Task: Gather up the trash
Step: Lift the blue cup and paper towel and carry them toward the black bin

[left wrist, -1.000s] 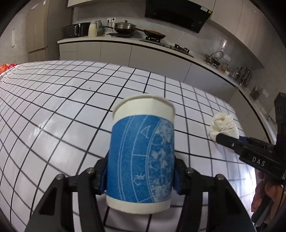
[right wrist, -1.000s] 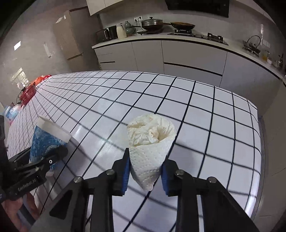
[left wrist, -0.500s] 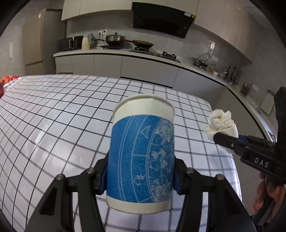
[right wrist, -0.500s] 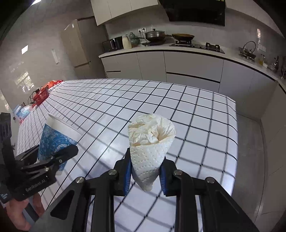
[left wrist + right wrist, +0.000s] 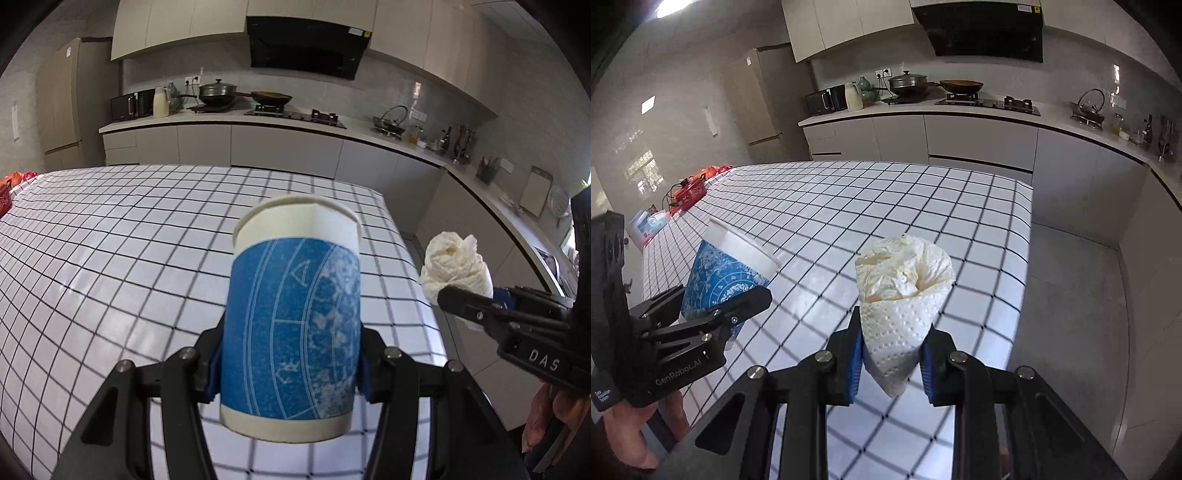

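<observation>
Blue-and-white paper cup [image 5: 293, 325], upright, clamped between the pads of the left claw [image 5: 291, 363] above the checkered tabletop [image 5: 129, 240]. Crumpled paper towel [image 5: 903, 295], pinched in the closed right claw [image 5: 892, 360], held just right of the cup, above the tabletop's edge.

Cup [image 5: 293, 325] and paper wad [image 5: 905, 299] lifted higher; table [image 5: 110, 240] receded.

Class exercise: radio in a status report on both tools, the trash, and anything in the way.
Left tool shut on blue paper cup. Right tool shut on crumpled paper towel. Both held above checked table. No bin in view.
</observation>
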`<act>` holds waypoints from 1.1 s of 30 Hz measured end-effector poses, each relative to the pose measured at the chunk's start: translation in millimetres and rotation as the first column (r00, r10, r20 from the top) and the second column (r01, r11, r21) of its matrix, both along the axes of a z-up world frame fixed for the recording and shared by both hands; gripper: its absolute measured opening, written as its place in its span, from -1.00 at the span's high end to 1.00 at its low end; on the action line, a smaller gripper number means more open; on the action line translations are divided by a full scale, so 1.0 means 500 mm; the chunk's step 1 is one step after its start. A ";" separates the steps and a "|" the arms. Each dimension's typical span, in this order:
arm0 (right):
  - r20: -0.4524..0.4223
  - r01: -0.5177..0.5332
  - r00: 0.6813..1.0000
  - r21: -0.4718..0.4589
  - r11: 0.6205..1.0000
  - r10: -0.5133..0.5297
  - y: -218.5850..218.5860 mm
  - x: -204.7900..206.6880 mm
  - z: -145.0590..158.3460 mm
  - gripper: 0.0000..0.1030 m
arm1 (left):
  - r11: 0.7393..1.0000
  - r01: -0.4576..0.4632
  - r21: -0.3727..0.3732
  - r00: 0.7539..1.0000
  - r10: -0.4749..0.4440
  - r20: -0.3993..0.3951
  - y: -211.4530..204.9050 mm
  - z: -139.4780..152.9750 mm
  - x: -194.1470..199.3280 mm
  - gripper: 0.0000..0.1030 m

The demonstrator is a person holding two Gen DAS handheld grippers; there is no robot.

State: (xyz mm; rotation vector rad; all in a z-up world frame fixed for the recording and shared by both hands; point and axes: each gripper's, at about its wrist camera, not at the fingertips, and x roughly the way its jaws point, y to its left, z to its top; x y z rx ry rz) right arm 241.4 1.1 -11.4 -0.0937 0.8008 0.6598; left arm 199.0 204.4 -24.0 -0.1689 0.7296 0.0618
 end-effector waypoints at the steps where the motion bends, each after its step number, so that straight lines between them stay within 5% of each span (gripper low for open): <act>1: 0.000 0.004 1.000 0.003 1.000 -0.004 -0.016 -0.014 0.003 0.45 | 1.000 0.006 0.002 1.000 -0.006 0.003 -0.011 0.004 -0.009 -0.08; 19: 0.055 0.111 0.992 0.012 0.994 -0.112 -0.256 -0.166 0.059 0.45 | 0.991 0.137 -0.004 0.990 -0.137 0.042 -0.207 0.028 -0.096 -0.08; 33: 0.050 0.216 0.975 -0.013 0.976 -0.215 -0.424 -0.230 0.048 0.45 | 0.966 0.259 -0.005 0.966 -0.259 0.025 -0.347 0.010 -0.119 -0.08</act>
